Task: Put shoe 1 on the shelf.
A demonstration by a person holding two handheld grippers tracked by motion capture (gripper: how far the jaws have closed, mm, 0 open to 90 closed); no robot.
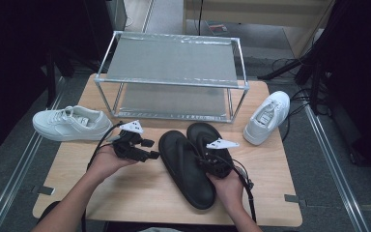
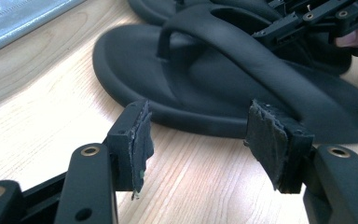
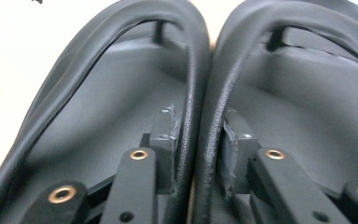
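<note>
Two black flip-flops (image 1: 189,166) are lying side by side, touching, on the wooden bench (image 1: 140,193), near the middle and toward its near edge, just in front of a metal two-shelf rack (image 1: 171,72) that is standing along the far edge. The right gripper (image 1: 211,162) is sitting over the pair; in the right gripper view its jaws are pinching the two inner straps (image 3: 200,121) together, one jaw inside each strap, the pads pressing the straps against each other. The left gripper (image 1: 147,149) is hovering just beside the left flip-flop (image 2: 214,93), toward the bench's left side, with its jaws spread wide and holding nothing; in the left gripper view the sandal's sole edge is lying just beyond the open pads (image 2: 142,140), not touching them. A white sneaker (image 1: 70,123) is resting at the left edge of the bench, and a second white sneaker (image 1: 268,116) is lying at the right edge, both well apart from the grippers.
</note>
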